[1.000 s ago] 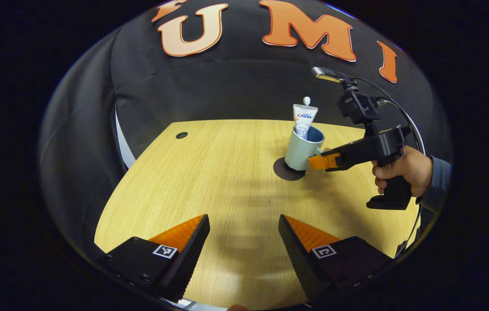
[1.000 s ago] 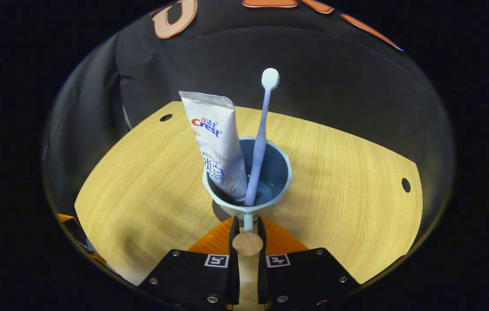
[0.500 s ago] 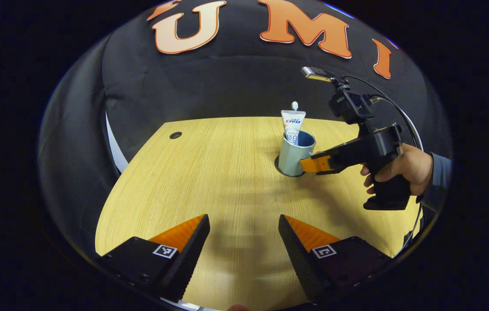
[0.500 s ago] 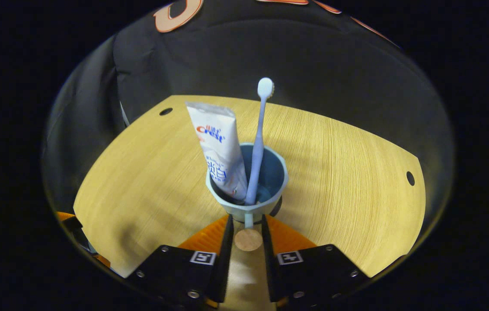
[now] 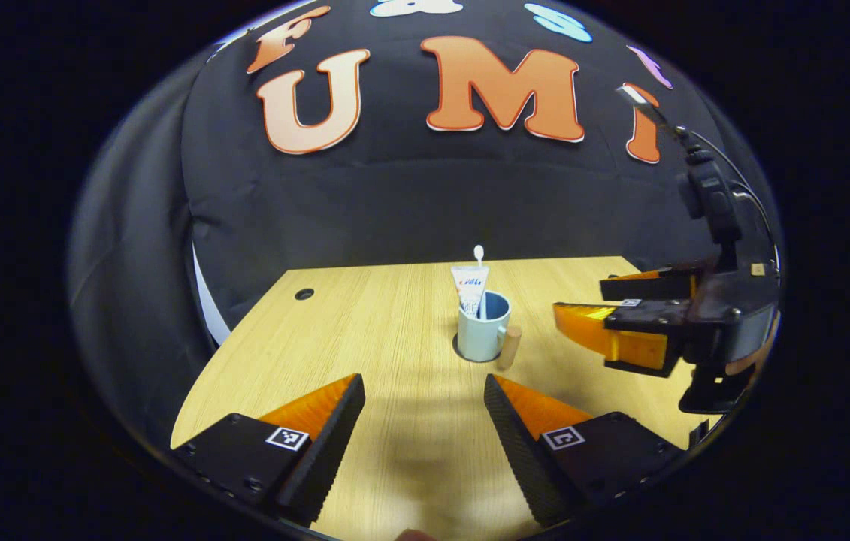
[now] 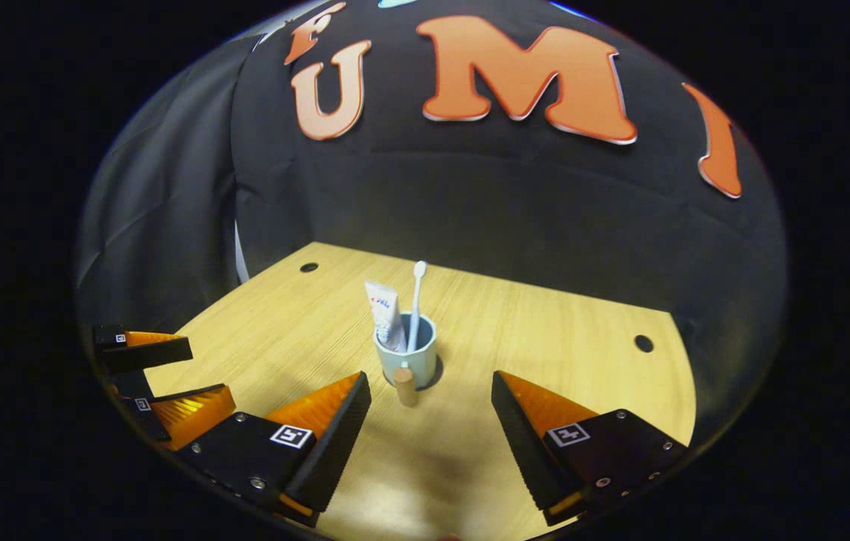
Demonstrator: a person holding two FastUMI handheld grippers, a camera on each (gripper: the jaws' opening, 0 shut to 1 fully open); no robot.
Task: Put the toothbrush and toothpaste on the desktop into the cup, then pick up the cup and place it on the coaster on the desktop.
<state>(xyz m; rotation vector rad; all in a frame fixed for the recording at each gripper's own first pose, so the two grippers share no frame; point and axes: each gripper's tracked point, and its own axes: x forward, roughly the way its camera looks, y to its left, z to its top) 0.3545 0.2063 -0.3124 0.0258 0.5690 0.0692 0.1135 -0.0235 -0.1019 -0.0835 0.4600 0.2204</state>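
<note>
Ceramic-looking cup point(image 6: 406, 353) on coaster point(image 5: 461, 350), mid desk point(image 6: 545, 361) | toothbrush point(image 6: 415, 300), toothpaste point(image 6: 385, 314) inside | rigid, top-heavy (grip the handle) | left claw point(image 5: 423, 409) spread | right claw point(image 6: 431, 409) spread

Lt-blue cup point(image 6: 406, 352), white toothbrush point(image 6: 415, 304)

right claw point(image 6: 431, 421) open, clear of cup point(image 6: 406, 359) | toothbrush point(image 6: 415, 304), toothpaste point(image 6: 384, 315) inside | cup on coaster point(image 6: 436, 373)

A recording booth — black cloth wall point(image 5: 409, 203) draped behind a bare wooden desktop point(image 5: 394, 330).
</note>
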